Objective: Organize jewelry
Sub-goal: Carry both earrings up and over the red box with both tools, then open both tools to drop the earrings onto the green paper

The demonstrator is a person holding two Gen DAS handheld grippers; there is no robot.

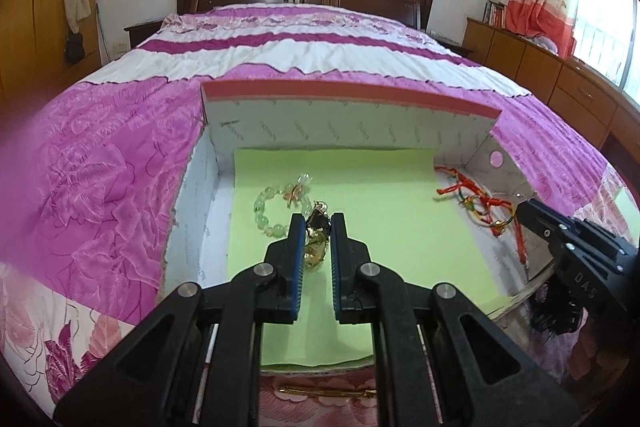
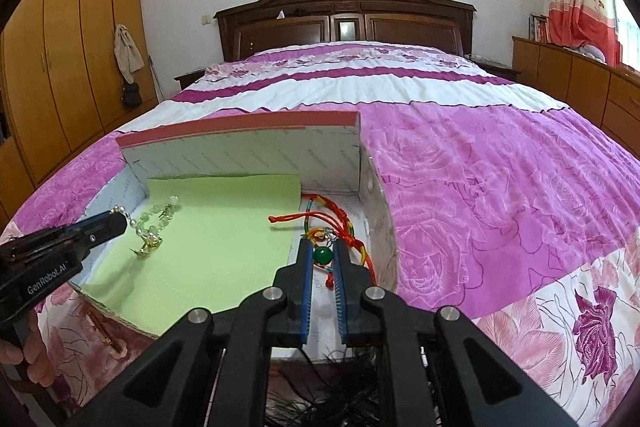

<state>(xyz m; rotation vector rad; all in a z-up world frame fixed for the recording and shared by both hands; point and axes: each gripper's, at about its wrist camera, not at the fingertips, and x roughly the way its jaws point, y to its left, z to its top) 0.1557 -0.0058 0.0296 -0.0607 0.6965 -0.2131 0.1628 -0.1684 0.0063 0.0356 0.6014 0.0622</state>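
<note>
Left tongs point(image 1: 316, 223) gripping gold pendant point(image 1: 315, 247), right tongs point(image 2: 322, 251) marked "DAS" gripping green bead point(image 2: 322, 255), "GenRobot.AI" on left.

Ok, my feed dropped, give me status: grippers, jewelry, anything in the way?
Left gripper shut on gold pendant. Right gripper shut on green bead of red cord bracelet. Both over box. Nothing blocking.

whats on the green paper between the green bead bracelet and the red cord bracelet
Nothing: in the right wrist view the green paper lies bare between the green bead bracelet and the red cord bracelet. The left wrist view agrees.
</note>
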